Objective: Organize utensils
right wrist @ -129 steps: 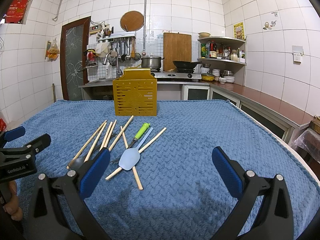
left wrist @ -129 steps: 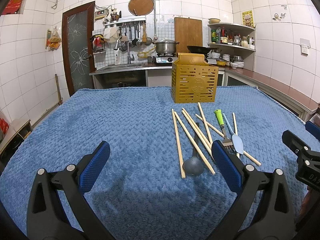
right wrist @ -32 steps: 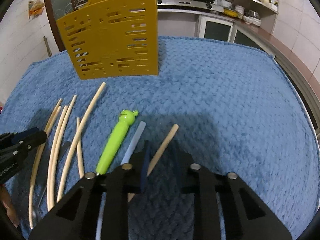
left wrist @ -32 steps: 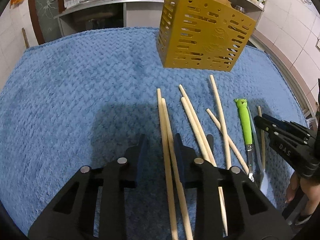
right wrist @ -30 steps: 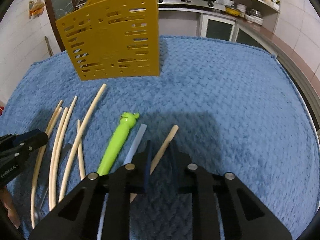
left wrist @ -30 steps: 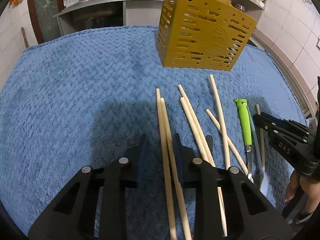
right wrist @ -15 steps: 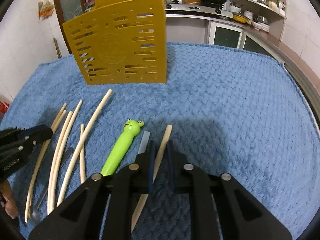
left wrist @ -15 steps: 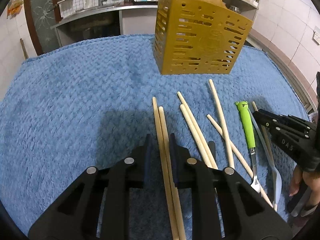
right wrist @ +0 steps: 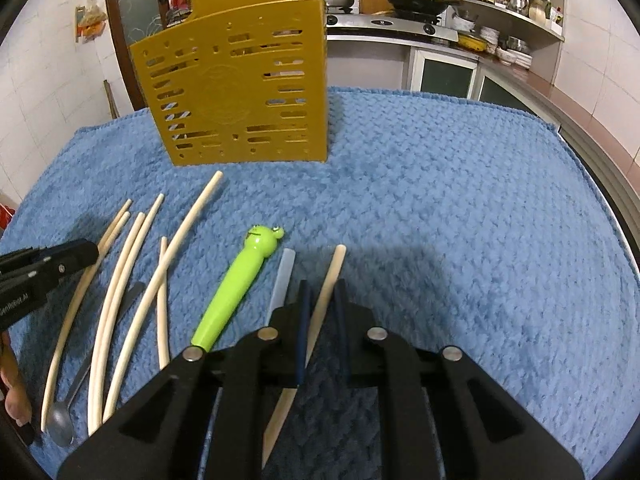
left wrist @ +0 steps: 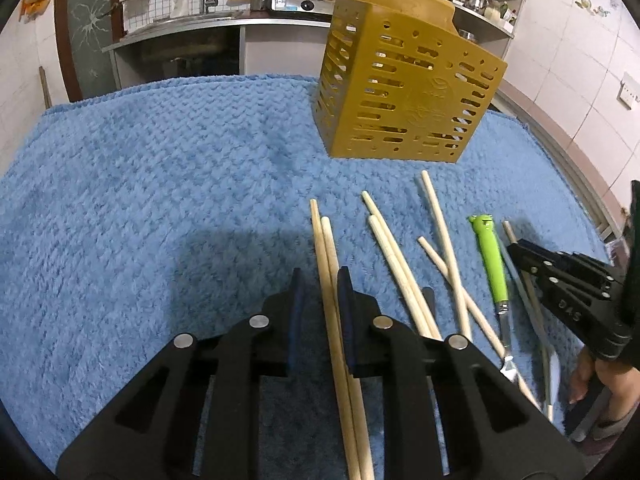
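Observation:
On the blue towel (left wrist: 140, 184) lie several wooden chopsticks (left wrist: 400, 264), a green frog-handled fork (left wrist: 490, 256) and a pale blue utensil handle (right wrist: 282, 280). Behind them stands a yellow slotted utensil holder (left wrist: 404, 92). My left gripper (left wrist: 321, 280) is shut on two chopsticks (left wrist: 322, 240) that lie side by side and point toward the holder. My right gripper (right wrist: 323, 292) is shut on a single chopstick (right wrist: 334, 268) just right of the green fork (right wrist: 240, 292). Each gripper shows at the edge of the other's view.
A metal spoon (right wrist: 60, 428) lies at the near left among the chopsticks. The towel stretches bare to the left (left wrist: 100, 240) and right (right wrist: 480, 240) of the utensils. A kitchen counter with a stove, pots and shelves runs behind the table. A hand (left wrist: 600, 380) holds the right gripper.
Both grippers narrowed from wide open down onto chopsticks: the left onto a pair, the right onto one. Over the last second both views tilted up slightly, bringing the holder higher in frame.

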The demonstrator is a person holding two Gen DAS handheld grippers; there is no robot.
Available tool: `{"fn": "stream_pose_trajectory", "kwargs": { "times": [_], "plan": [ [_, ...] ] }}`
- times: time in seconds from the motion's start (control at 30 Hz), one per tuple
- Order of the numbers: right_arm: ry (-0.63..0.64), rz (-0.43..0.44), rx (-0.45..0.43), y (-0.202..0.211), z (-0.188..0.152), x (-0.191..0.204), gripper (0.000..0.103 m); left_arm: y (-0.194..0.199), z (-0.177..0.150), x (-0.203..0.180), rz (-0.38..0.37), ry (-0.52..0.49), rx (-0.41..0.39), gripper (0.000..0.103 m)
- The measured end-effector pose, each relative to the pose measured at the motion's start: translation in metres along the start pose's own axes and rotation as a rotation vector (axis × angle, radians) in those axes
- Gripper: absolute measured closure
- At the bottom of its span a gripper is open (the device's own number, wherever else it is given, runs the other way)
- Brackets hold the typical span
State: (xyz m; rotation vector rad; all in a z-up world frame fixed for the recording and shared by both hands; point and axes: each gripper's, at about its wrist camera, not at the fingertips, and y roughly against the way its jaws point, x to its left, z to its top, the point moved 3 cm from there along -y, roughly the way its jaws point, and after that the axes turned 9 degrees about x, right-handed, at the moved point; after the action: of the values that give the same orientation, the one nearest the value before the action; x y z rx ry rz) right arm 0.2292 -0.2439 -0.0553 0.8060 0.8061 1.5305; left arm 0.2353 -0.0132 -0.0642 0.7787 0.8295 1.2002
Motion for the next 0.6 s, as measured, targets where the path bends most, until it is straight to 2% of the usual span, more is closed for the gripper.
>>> {"fn": "stream_pose_trajectory", "kwargs": {
  "times": [0.13,0.3,0.37,0.47,0.6],
  "plan": [
    [0.008,-0.002,-0.001,0.000,0.000,0.000,0.090,-0.002,0.002,0.004,-0.016,0.015,0.011,0.089],
    [0.009,-0.014,-0.001,0.000,-0.001,0.000,0.090,-0.005,0.003,-0.009,0.010,-0.043,0.020,0.090],
    [0.003,-0.015,0.000,-0.001,-0.001,0.001,0.090,-0.010,0.004,-0.016,0.004,-0.065,0.057,0.089],
    [-0.014,-0.012,0.009,-0.001,-0.001,0.000,0.090,-0.013,0.005,-0.025,0.058,-0.098,0.056,0.089],
    [-0.036,-0.012,0.027,0.002,-0.003,0.000,0.090,-0.016,0.011,-0.022,0.038,-0.074,0.067,0.090]
  ]
}}
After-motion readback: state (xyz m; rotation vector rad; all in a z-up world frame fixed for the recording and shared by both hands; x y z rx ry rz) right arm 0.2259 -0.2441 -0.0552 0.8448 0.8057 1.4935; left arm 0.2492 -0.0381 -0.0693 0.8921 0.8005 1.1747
